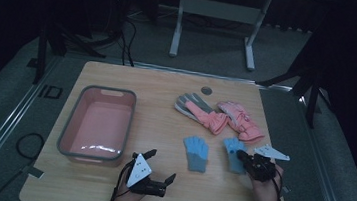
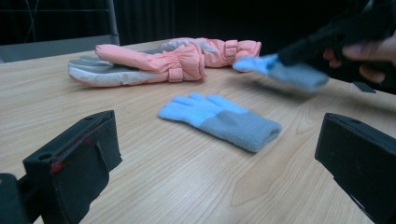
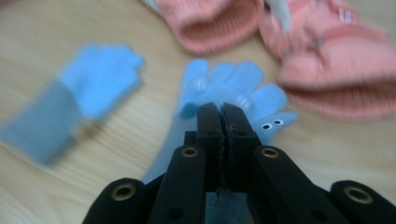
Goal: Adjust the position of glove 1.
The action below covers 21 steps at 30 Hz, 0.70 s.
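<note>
While the right hand-held gripper clenches one blue glove at the worktop's five o'clock, the left hand-held gripper, jaws released, rests at seven o'clock beside the other blue glove.

Knitted cloth blue gloves lie on a smooth, matt wood-grain table beside a glossy plastic tub.

Dim room. Light wooden surface stands on grey carpeted floor. White table frame beyond the far edge. Black cables trail past the far left corner. Dark walls.
</note>
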Motion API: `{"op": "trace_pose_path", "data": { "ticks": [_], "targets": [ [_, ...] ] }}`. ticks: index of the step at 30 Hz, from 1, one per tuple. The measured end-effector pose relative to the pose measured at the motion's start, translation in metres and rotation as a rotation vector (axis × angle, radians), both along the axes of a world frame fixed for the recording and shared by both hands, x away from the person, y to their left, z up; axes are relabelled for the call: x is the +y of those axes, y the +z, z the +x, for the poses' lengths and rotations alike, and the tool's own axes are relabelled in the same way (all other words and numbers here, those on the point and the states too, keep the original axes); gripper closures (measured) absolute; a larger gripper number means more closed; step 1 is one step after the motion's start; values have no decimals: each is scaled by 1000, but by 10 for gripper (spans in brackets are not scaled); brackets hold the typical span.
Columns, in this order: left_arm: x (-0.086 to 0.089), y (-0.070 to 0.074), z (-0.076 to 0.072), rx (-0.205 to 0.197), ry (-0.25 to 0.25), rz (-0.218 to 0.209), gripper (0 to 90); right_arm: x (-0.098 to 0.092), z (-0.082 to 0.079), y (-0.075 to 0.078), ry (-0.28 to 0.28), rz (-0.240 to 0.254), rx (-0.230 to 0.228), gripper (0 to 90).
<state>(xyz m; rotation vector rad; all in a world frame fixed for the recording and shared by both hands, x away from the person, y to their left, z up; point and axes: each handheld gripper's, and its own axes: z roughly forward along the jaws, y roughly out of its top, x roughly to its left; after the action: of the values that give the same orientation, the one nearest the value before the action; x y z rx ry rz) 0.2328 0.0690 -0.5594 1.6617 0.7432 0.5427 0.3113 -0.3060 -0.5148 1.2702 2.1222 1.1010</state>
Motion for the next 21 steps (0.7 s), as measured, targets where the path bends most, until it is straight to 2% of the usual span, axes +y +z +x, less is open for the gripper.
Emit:
{"op": "trace_pose_path", "data": {
  "ticks": [6, 11, 14, 16, 21],
  "targets": [
    [0, 0, 0, 1, 0, -3, 1, 32, 1, 27, 10, 17, -17, 869],
    [0, 0, 0, -3, -2, 0, 0, 60, 1, 39, -20, 55, -21, 869],
    [0, 0, 0, -3, -2, 2, 0, 78, 2, 43, -22, 69, -8, 869],
    [0, 0, 0, -4, 0, 2, 1, 92, 3, 45, -12, 45, -12, 869],
    [-1, 0, -1, -4, -1, 5, 0, 118, 2, 45, 4, 24, -10, 868]
  ]
}}
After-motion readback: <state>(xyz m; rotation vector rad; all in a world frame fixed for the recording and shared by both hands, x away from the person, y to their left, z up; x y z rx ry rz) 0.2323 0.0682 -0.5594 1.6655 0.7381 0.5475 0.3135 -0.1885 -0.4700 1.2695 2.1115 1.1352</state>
